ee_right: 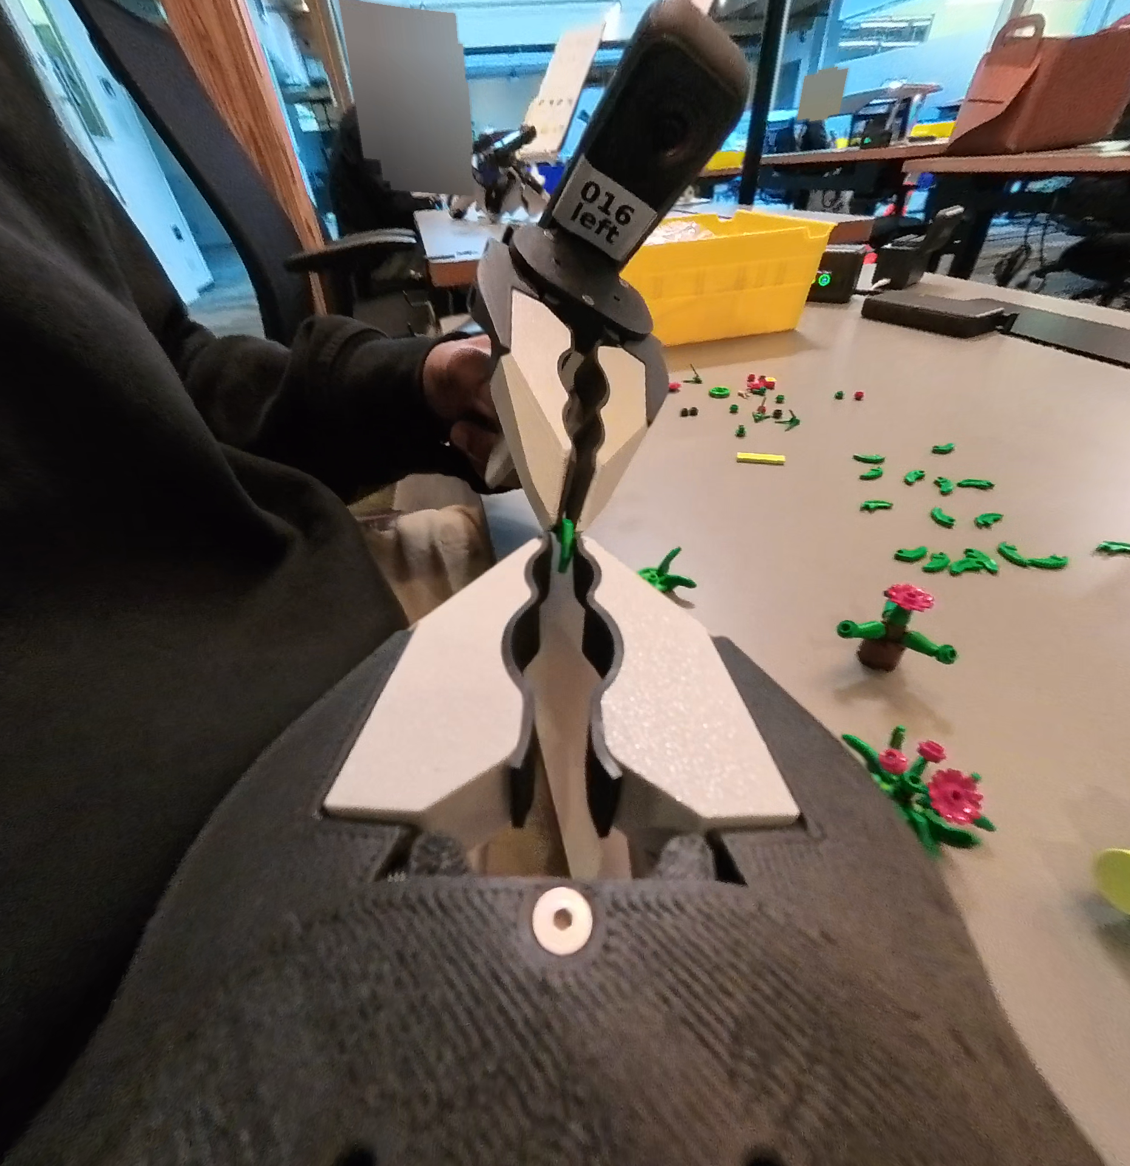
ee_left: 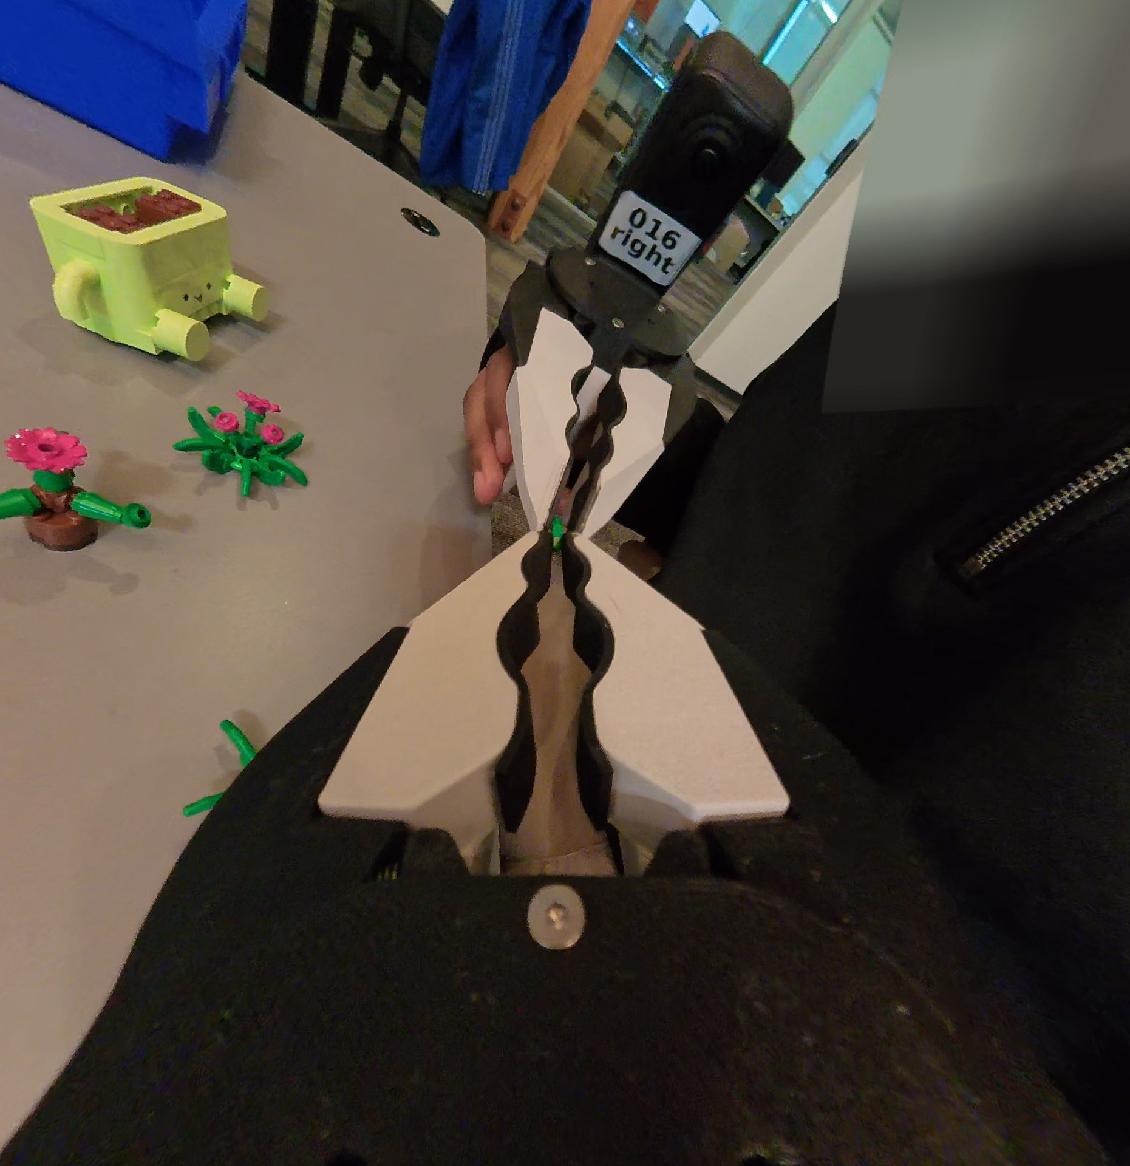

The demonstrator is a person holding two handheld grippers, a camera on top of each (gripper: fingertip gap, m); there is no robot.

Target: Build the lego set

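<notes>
My two grippers meet tip to tip off the table's edge, above my lap. A small green stem piece [ee_left: 556,527] sits pinched between both sets of tips; it also shows in the right wrist view [ee_right: 565,539]. My left gripper [ee_left: 554,541] is shut on it, and my right gripper [ee_right: 563,547] is shut on it from the opposite side. On the table stand a lime-green pot with a face [ee_left: 136,265], a pink flower on a brown base [ee_left: 51,489] and a leafy cluster with small pink flowers [ee_left: 243,445].
Loose green leaves [ee_right: 966,542] and small parts [ee_right: 758,404] lie scattered on the grey table [ee_left: 171,631]. A green sprig [ee_right: 666,573] lies near the table edge. A yellow bin [ee_right: 732,277] and blue bins [ee_left: 108,69] stand at the back. My left and right fingertips are right by each other.
</notes>
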